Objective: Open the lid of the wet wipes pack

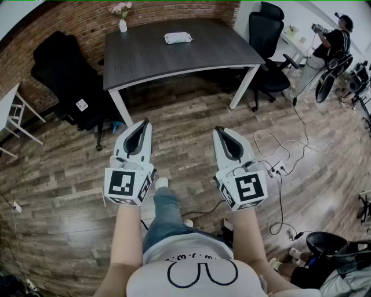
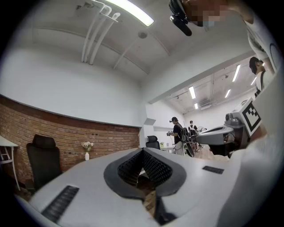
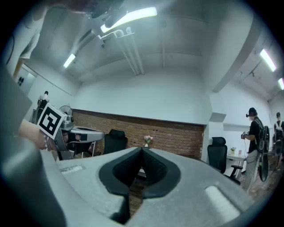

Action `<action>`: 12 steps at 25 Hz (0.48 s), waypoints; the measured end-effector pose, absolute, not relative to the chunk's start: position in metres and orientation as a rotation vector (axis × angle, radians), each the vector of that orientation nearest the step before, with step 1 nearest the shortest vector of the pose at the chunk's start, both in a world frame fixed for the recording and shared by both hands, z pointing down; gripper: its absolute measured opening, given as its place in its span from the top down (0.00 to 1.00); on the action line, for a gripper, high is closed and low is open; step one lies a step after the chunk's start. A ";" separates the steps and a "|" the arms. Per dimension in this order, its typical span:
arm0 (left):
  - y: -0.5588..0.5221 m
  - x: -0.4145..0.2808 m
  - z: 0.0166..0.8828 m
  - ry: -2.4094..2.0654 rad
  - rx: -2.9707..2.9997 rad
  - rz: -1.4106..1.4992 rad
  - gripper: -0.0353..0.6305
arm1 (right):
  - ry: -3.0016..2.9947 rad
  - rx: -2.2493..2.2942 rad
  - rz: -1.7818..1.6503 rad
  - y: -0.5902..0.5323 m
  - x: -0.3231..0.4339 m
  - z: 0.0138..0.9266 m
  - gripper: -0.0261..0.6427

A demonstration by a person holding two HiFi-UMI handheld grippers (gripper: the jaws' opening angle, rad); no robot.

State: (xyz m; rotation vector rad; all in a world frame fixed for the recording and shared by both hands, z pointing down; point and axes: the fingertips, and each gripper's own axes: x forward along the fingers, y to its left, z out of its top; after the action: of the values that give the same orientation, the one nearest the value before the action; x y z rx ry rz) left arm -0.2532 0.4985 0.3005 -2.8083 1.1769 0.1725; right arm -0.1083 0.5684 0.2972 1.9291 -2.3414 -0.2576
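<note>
A white wet wipes pack (image 1: 178,38) lies flat on the dark table (image 1: 145,58) far ahead of me, near its back edge. Both grippers hang over the floor, well short of the table and apart from the pack. My left gripper (image 1: 144,123) is shut, its tips meeting, with nothing in it. My right gripper (image 1: 220,130) is also shut and empty. In the left gripper view the left gripper (image 2: 142,150) has its dark pads (image 2: 155,168) touching at the tip. In the right gripper view the right gripper (image 3: 142,150) stands the same way. The pack is hidden in both gripper views.
A small white vase with pink flowers (image 1: 122,17) stands at the table's back left corner. Black office chairs stand left (image 1: 66,75) and right (image 1: 268,46) of the table. Cables and a power strip (image 1: 278,168) lie on the wooden floor to my right. A person (image 1: 333,43) stands far right.
</note>
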 end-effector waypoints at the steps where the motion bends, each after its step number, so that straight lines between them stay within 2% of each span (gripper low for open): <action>1: 0.496 -0.252 0.301 1.179 -2.808 0.172 0.95 | -2.341 1.928 -0.261 0.566 -0.107 0.296 0.96; 6: 0.466 -0.245 0.305 1.164 -2.818 0.159 0.95 | -2.331 1.944 -0.257 0.539 -0.098 0.297 0.96; 12: 0.377 -0.228 0.312 1.166 -2.828 0.159 0.95 | -2.300 1.965 -0.240 0.456 -0.072 0.304 0.96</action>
State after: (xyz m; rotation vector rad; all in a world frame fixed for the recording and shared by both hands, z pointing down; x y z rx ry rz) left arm -0.2277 0.3765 0.3119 -2.8281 1.1656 0.1591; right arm -0.0717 0.4564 0.3043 1.9650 -2.3004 -0.2396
